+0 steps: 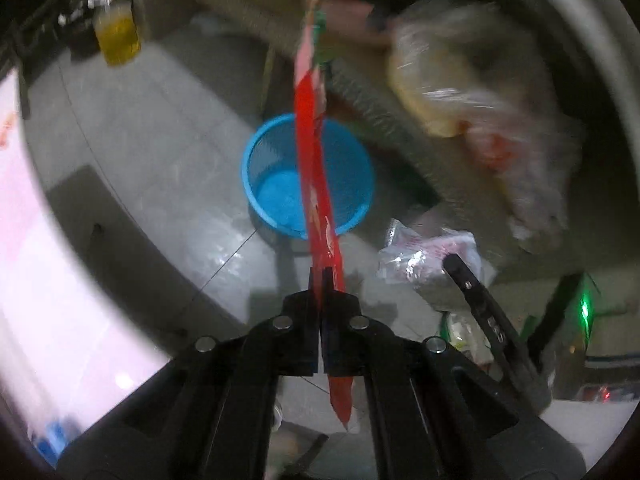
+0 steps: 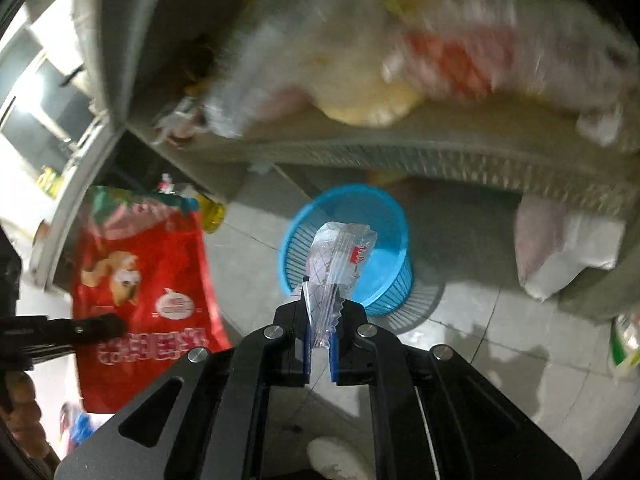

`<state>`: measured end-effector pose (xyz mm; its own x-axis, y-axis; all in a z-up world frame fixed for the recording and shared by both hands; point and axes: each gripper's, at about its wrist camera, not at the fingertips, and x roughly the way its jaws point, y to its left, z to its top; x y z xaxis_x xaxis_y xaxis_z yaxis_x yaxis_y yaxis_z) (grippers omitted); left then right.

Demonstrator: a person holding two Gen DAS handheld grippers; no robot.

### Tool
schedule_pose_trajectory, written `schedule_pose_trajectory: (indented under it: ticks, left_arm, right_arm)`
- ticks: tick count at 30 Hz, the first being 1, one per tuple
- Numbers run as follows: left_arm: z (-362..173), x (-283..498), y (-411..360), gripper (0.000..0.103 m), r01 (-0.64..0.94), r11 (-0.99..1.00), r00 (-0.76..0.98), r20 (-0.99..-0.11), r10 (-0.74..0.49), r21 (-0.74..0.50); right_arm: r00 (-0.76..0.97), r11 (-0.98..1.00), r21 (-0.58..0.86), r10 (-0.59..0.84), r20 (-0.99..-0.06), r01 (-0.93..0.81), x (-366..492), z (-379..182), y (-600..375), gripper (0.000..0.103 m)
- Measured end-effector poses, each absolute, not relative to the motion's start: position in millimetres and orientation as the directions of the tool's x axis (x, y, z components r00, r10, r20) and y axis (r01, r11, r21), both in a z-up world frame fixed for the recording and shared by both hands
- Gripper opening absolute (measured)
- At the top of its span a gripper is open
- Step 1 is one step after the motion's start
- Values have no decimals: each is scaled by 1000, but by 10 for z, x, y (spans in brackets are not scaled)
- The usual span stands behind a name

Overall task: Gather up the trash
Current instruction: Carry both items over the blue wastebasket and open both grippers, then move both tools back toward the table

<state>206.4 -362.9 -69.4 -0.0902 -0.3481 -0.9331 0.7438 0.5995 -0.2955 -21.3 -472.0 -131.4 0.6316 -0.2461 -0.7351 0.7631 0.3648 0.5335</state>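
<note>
My left gripper (image 1: 322, 276) is shut on a red snack bag (image 1: 314, 168), seen edge-on, held above a blue mesh trash basket (image 1: 272, 200) on the tiled floor. In the right wrist view the same red bag (image 2: 140, 280) shows flat, with a dog picture, pinched by the left gripper's finger (image 2: 100, 326). My right gripper (image 2: 322, 308) is shut on a clear plastic wrapper (image 2: 340, 252), held in front of the blue basket (image 2: 384, 292). That wrapper (image 1: 424, 256) and the right gripper's finger (image 1: 472, 284) also show in the left wrist view.
A grey sofa (image 2: 400, 152) carries a big clear plastic bag (image 2: 360, 60) with yellow contents. A yellow-filled bottle (image 1: 118, 36) stands at the back left. A white pillow (image 2: 560, 252) lies by the sofa. A green packet (image 2: 626, 344) lies at right.
</note>
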Motion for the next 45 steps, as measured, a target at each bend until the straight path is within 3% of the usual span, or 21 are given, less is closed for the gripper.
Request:
schedule_pose_trajectory:
  ticks: [10,11,12,14,19,28,32,38,40,45]
  left_arm:
    - [-1775,2672,-4687,2,745,622,-118,-965,-235,-243]
    - [-1845,2713,-4756,10,749,623,-105,-970,-221,-223]
    - [-1893,2745,-4791,30,752,627,-87,-974,-209,-202]
    - [-1943,2783,-4813,51,744,643,-57,-976,-211,-182]
    - [-1912,2780,-4818,53,728,655,-62,-972,-227,-200]
    - [-1290,2672,-4562,63,749,627,-8,-949,-314,-213]
    - [-832,2492,-4282,71,771,586,22,-910,-414,-248]
    - [-5,2196,-3549,79,789,512,42,-802,-596,-339]
    - [221,2112,-3265,79,794,491,48,-768,-639,-359]
    - [635,1832,-2411,80,789,469,81,-691,-718,-395]
  right_arm:
    - [583,284,517,-251,-772,807,672,-2215,-5259,11]
    - [573,286,505,-264,-776,815,749,-2295,-5292,12]
    - [563,288,493,-265,-783,821,803,-2332,-5314,20]
    - [536,292,467,-231,-812,834,932,-2554,-5369,30]
    - [485,288,415,-239,-842,863,874,-2718,-5341,40]
    - [480,292,398,-312,-820,870,466,-2390,-5191,42]
    - [483,352,368,-331,-811,860,329,-2101,-4937,45]
    - [504,475,308,-366,-782,824,50,-1510,-4348,70]
    - [502,513,270,-392,-770,815,-50,-1278,-4151,84]
    - [504,625,131,-470,-724,770,-167,-712,-3708,97]
